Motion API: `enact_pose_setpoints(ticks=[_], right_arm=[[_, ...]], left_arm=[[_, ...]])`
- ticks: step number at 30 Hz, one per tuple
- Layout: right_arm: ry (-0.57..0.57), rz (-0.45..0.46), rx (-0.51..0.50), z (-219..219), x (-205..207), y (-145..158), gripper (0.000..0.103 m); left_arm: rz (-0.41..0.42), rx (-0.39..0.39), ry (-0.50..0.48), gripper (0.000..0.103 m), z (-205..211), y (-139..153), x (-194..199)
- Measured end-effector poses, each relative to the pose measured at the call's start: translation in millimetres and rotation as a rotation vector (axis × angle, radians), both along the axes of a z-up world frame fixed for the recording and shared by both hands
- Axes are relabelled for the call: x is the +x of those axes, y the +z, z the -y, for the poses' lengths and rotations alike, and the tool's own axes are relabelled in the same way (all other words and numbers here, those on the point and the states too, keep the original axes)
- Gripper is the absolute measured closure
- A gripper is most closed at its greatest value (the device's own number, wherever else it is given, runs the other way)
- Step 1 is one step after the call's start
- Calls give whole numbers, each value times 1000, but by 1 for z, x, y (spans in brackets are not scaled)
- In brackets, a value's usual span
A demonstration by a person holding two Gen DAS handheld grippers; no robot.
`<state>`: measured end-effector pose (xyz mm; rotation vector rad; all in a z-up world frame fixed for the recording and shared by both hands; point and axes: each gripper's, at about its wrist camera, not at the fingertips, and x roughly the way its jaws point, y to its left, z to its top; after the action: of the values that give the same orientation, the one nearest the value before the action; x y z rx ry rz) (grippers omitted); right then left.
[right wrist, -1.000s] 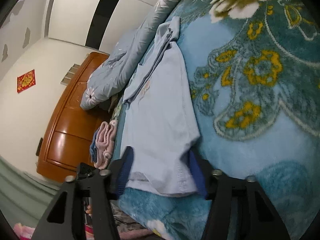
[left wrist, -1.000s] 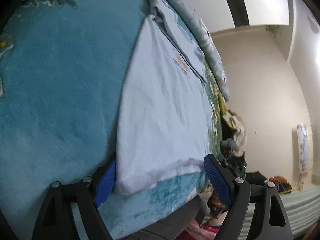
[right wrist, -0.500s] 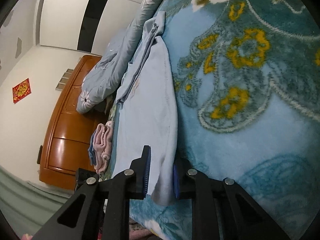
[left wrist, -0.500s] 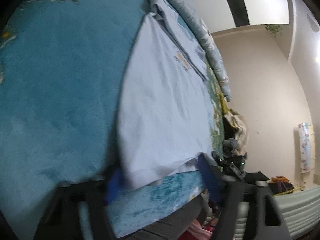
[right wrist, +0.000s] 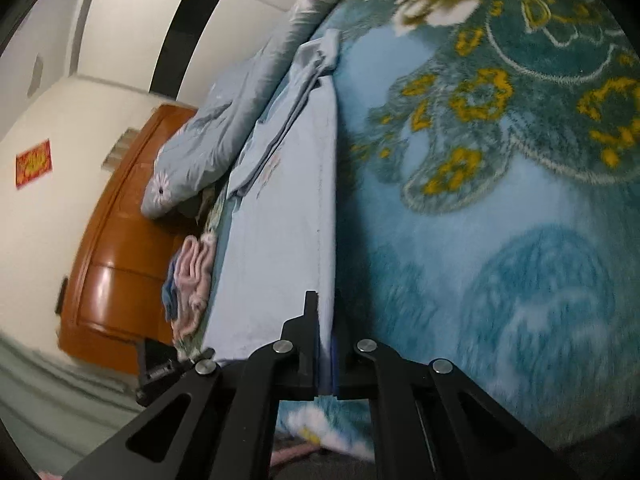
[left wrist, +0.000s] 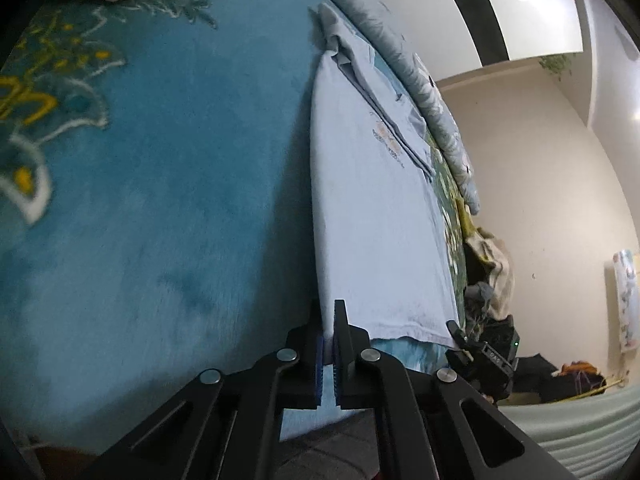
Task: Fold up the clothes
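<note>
A pale blue T-shirt [left wrist: 372, 216] lies flat on a teal flowered blanket [left wrist: 160, 200], sleeves folded in at the far end. My left gripper [left wrist: 328, 320] is shut on the shirt's near hem corner, cloth pinched between the blue pads. In the right wrist view the same T-shirt [right wrist: 288, 216] stretches away from me, and my right gripper [right wrist: 326, 308] is shut on the other near hem corner. The other gripper [left wrist: 480, 352] shows at the far end of the hem in the left wrist view.
A grey-blue flowered quilt [right wrist: 224, 120] lies rolled along the far side of the shirt. Folded pink and blue cloths [right wrist: 188, 280] sit near a wooden headboard [right wrist: 108, 248]. A heap of clothes [left wrist: 488, 264] lies past the bed's edge. Blanket [right wrist: 500, 240] spreads wide beside the shirt.
Both grippers went from open around the hem corners to shut on them. The hem corners have lifted slightly off the blanket and both views have shifted.
</note>
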<state>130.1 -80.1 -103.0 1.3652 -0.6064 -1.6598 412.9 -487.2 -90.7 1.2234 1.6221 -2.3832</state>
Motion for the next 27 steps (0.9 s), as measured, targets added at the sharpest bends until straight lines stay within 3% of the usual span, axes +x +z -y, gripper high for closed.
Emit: enact_pose_setpoints(ticks=[4,8,11,14,18,21,27], right_arm=[[3,-30,-33,-20,18,11,100],[-4,-17,-25,-23,17,9,100],[-8,-6,-50,-21,12,12,100],[-31,-1,-125,-21,-3,25,99],[-34,-34,-182,4,-36,57,99],[-26,-79,-177,38,-69,87,99],[-46,-95,-88,101,-141,106,99]], left_arm=[[-11,-21,-24,100,-6,4,22],[-15,13,-2,100,2,-5,21],[-66,-10,-3,100,7,5,19],[-174,-37,15,100,20,28,12],[-314,-67,65,100,45,51,-15],[-357,-121,94,100,70,66,-49],[-325,-158,127,99,123,76,-125]])
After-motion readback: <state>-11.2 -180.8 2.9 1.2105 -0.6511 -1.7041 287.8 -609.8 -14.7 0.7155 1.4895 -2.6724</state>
